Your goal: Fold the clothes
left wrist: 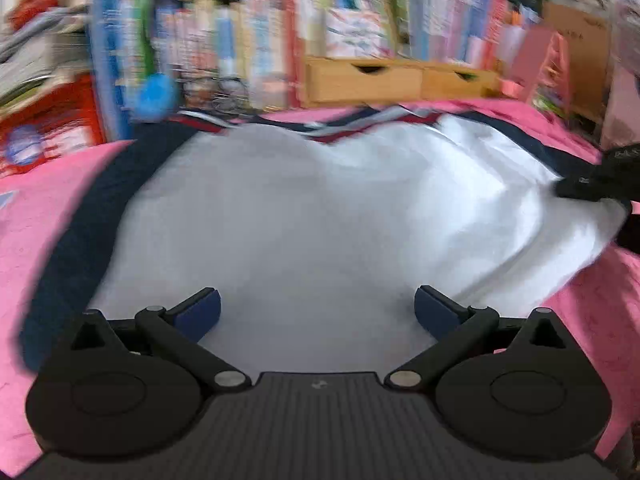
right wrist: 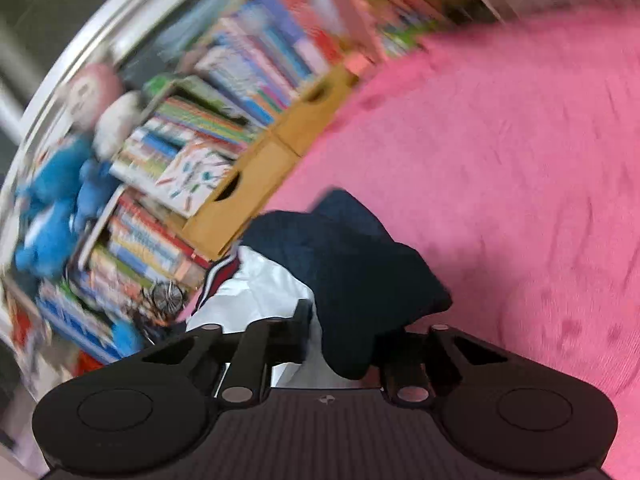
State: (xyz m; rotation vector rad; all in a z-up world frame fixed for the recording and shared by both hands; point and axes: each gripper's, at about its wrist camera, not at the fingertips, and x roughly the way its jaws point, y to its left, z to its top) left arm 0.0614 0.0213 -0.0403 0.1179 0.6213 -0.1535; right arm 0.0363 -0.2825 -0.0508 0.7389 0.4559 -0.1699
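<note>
Pink bedspread [left wrist: 44,216] below crowded bookshelves [left wrist: 248,40], white-and-navy shirt [left wrist: 288,208] spread flat. Left gripper [left wrist: 318,312] gaping wide above the white panel, holding nothing. Right gripper [right wrist: 344,344] pinched on the navy sleeve [right wrist: 352,264]. Shallow bite; likely slipping mid-fold, leaving the sleeve bunched.

White-and-navy shirt [left wrist: 304,216] on pink bedspread [left wrist: 36,216]

garment [left wrist: 304,216] lying on bedspread [left wrist: 36,216], ahead of left gripper [left wrist: 318,312] | right gripper [right wrist: 340,344] sitting at garment's right edge | bookshelf [left wrist: 256,40] standing behind garment | drawer box [left wrist: 400,78] sitting behind garment
</note>
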